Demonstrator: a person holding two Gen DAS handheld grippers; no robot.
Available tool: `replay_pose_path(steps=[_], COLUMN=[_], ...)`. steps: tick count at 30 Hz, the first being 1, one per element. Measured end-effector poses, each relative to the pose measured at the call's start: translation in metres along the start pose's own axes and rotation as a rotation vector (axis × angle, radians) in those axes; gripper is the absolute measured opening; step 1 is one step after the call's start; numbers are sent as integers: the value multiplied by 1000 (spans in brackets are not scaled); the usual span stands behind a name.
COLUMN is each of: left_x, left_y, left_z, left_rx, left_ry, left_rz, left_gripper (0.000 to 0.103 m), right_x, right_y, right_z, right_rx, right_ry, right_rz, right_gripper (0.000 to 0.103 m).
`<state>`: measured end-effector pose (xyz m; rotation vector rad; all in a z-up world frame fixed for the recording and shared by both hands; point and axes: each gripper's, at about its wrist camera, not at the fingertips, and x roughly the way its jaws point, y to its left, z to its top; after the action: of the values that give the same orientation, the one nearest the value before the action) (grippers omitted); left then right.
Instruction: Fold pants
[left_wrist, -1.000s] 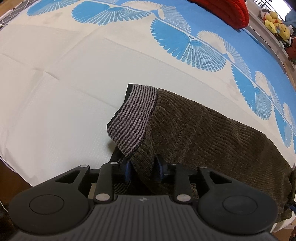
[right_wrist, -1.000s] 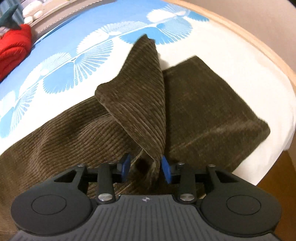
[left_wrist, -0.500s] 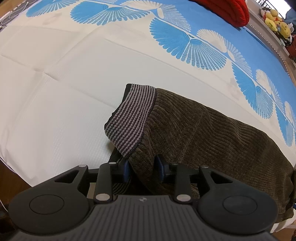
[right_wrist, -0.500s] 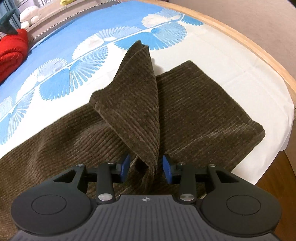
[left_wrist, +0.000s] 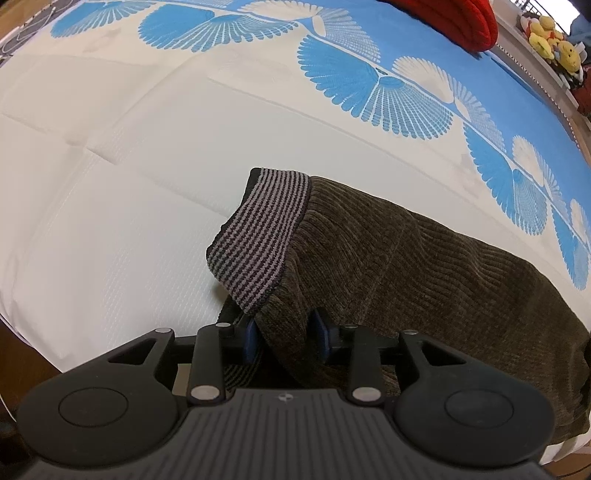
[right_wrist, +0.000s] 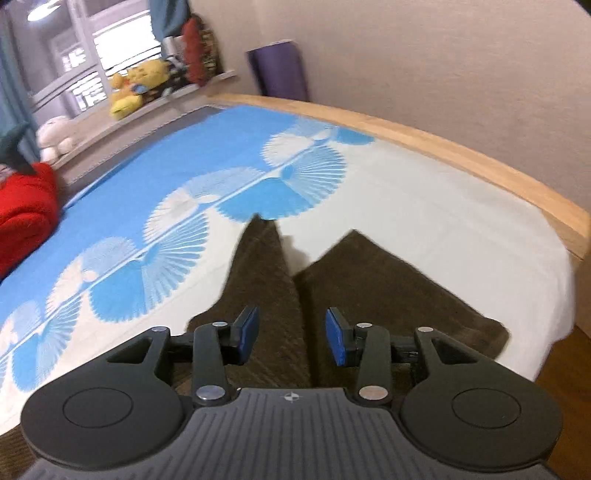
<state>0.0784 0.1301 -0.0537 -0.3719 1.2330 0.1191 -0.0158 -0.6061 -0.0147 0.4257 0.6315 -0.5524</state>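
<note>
While the brown corduroy pants lie spread across the white part of the bed cover, both grippers are close above them. All places below are given relative to the pants.

At the waist end, the striped grey and black waistband is folded up and stands off the cover. The left gripper sits at the near edge of this end. A fold of corduroy just under the waistband passes between its blue pads; the cloth fills the gap and touches both pads, so this claw grips the pants. Its jaws have just been opening a little, but the fabric is not free of them.

At the leg end, one trouser leg rises as a narrow peak and the other leg lies flat on the cover to the right of it. The right gripper is over the base of the raised leg. Its jaws have just been opening, and a clear gap shows between each blue pad and the cloth, so this claw is open and holds nothing. This view is somewhat blurred.

Beyond the pants the cover turns blue with white fan shapes. A red cushion lies far behind them, and yellow soft toys sit on a shelf further back. A wooden bed edge runs along the wall side.
</note>
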Motion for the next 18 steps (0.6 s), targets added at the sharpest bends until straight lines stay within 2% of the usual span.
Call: replay_pose_path(steps=[3, 6, 9, 11, 18], left_x=[1, 3, 3, 4, 7], left_y=[-2, -3, -4, -5, -2], left_z=[0, 2, 2, 3, 6], left_rx=[4, 0, 0, 0, -10], left_ry=[0, 1, 2, 4, 15], left_rz=[-1, 3, 2, 1, -1], left_gripper=[40, 43, 47, 48, 48], right_x=[13, 29, 43, 52, 75], right_y=[13, 37, 68, 83, 104], right_z=[-4, -14, -29, -37, -51], right_rx=[-94, -265, -453, -532, -681], right_ry=[30, 50, 73, 95, 127], right_rz=[34, 39, 38, 15, -96], right_gripper=[53, 62, 63, 64, 64])
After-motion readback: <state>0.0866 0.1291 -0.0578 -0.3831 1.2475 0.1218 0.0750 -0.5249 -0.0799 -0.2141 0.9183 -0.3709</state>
